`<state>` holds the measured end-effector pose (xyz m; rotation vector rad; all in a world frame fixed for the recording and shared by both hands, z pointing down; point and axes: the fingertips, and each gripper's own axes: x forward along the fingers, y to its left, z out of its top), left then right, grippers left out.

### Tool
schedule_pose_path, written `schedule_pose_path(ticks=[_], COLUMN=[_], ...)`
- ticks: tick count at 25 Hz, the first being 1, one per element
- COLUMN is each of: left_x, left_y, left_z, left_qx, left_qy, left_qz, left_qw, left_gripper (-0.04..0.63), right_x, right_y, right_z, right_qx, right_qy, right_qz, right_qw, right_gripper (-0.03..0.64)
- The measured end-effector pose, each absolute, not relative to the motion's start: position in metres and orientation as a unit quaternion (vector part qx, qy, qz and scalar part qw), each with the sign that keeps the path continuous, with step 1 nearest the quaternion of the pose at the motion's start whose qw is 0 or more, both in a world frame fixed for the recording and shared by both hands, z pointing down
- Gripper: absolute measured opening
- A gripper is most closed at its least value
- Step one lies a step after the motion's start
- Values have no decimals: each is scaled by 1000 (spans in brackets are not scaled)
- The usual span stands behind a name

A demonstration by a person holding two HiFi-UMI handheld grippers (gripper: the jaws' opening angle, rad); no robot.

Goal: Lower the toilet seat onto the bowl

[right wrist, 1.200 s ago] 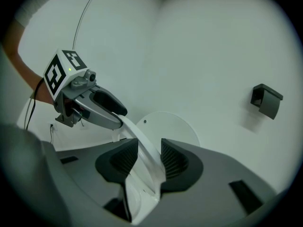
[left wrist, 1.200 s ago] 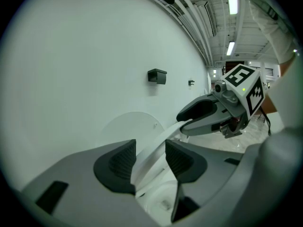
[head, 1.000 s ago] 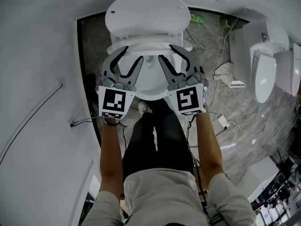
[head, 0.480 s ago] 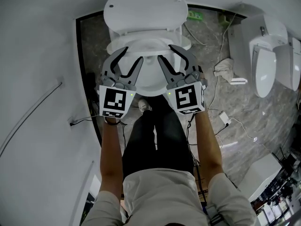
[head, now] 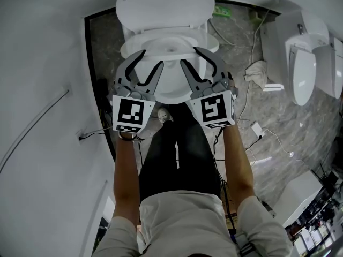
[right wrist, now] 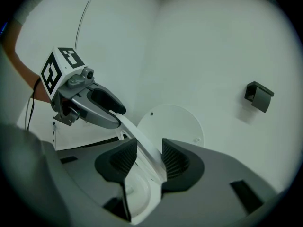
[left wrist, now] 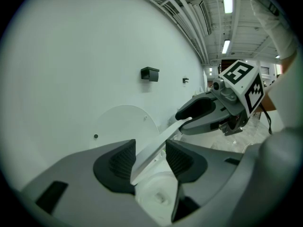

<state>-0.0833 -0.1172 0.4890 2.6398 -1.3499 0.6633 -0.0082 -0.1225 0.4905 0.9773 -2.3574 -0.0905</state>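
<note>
The white toilet's lid (head: 163, 4) stands up against the wall. Its seat (head: 161, 39) is tilted partway down over the bowl (head: 170, 90). My left gripper (head: 152, 59) straddles the seat's left rim and my right gripper (head: 190, 57) its right rim. In the left gripper view the seat's thin edge (left wrist: 158, 143) runs between my left gripper's (left wrist: 147, 162) wide-spread pads, with a gap at the right pad. The right gripper view shows the same: the seat's edge (right wrist: 137, 136) passes between my right gripper's (right wrist: 144, 160) open pads.
A white wall closes in on the left. A second toilet (head: 300, 63) stands at the right, with a cloth (head: 257, 71) and cables on the stone floor. A black fitting (left wrist: 149, 73) hangs on the wall behind. The person's legs (head: 177, 154) stand before the bowl.
Both grippers have come a little down and away from the raised lid, and the seat between them has tipped lower. The jaws stay spread wide.
</note>
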Motion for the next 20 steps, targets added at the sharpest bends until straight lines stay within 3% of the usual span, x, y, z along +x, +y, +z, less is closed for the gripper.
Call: schedule_pose_path(ticks=[20], left_x=[-79], left_y=[-84], left_z=[506], left_qx=[873], left_qy=[-429], left_qz=[226], left_qw=[50], left_gripper=[206], right_x=[-2], right_y=[-90], right_z=[508], right_qx=[382], right_qy=[-872], right_qz=[-25], right_qw=[307], right_gripper=[184])
